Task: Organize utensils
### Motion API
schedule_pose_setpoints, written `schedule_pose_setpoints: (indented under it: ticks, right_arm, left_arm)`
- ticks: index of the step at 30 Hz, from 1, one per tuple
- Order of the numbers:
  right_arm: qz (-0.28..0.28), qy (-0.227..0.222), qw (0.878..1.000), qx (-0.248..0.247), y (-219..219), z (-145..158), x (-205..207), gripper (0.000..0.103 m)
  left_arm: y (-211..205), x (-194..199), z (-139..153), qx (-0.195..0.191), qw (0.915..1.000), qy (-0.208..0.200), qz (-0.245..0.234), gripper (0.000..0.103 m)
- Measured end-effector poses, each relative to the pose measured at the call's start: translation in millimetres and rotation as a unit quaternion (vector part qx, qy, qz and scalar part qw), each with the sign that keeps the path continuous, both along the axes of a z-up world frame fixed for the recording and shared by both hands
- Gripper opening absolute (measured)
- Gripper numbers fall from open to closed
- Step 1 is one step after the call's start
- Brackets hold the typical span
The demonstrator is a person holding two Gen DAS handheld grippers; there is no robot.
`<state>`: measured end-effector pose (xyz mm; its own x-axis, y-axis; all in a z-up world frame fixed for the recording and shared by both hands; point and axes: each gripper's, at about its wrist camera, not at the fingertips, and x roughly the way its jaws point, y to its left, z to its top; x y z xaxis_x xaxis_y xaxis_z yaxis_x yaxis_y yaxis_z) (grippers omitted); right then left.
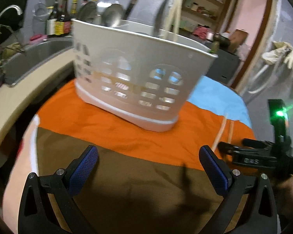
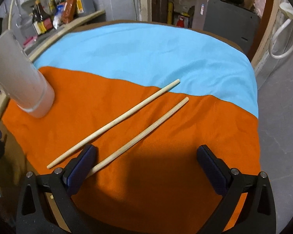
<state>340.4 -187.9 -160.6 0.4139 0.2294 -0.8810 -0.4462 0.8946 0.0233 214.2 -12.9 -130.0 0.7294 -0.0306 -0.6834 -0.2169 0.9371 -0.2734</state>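
A white perforated utensil basket (image 1: 130, 81) stands on the orange cloth (image 1: 107, 128), holding spoons (image 1: 111, 15) and chopsticks (image 1: 172, 19). My left gripper (image 1: 148, 156) is open and empty, a short way in front of the basket. Two wooden chopsticks (image 2: 115, 120) (image 2: 142, 134) lie side by side on the orange cloth (image 2: 166, 136). My right gripper (image 2: 146, 156) is open just above their near ends, with the left fingertip (image 2: 87, 156) over the nearer chopstick. The basket's corner (image 2: 19, 78) shows at the left. The right gripper (image 1: 259, 154) also shows in the left wrist view.
A blue cloth (image 2: 146, 54) covers the far part of the table. A sink (image 1: 35, 56) with a tap and sauce bottles (image 1: 60, 19) lies to the left. A grey cabinet (image 2: 228, 17) and shelves stand behind.
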Motion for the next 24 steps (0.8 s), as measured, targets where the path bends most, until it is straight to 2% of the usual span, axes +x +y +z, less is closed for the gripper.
schedule_pose_setpoints:
  ticks: [4, 5, 7, 12, 14, 18, 24]
  right_arm:
    - [0.002, 0.014, 1.0, 0.005, -19.6, 2.7, -5.1, 0.103]
    - [0.002, 0.013, 1.0, 0.002, -26.6, 2.6, -6.8, 0.101]
    - [0.014, 0.005, 1.0, 0.001, -45.7, 3.7, -13.8, 0.096]
    - [0.043, 0.005, 0.999, 0.007, -72.2, 7.3, -24.0, 0.077]
    - [0.047, 0.011, 0.999, 0.01, -77.8, 8.7, -24.7, 0.07]
    - [0.044, 0.015, 0.999, 0.023, -91.7, 11.4, -22.7, 0.047]
    - [0.014, 0.024, 0.998, 0.059, -99.9, 12.9, -21.3, 0.041]
  left_arm:
    - [-9.5, -2.5, 2.8, -0.019, 0.9989, -0.01, -0.042, 0.1]
    - [-12.9, -1.4, 3.2, -0.021, 0.9982, -0.01, -0.055, 0.097]
    - [-21.2, 3.2, 3.0, -0.025, 0.996, -0.009, -0.086, 0.086]
    - [-48.1, 24.5, -0.6, -0.016, 0.9867, 0.022, -0.16, 0.046]
    - [-63.5, 34.6, -1.6, 0.004, 0.9816, 0.035, -0.188, 0.04]
    - [-84.8, 55.3, -6.6, 0.051, 0.9728, 0.052, -0.22, 0.038]
    - [-95.9, 71.8, -12.6, 0.109, 0.9651, 0.059, -0.23, 0.037]
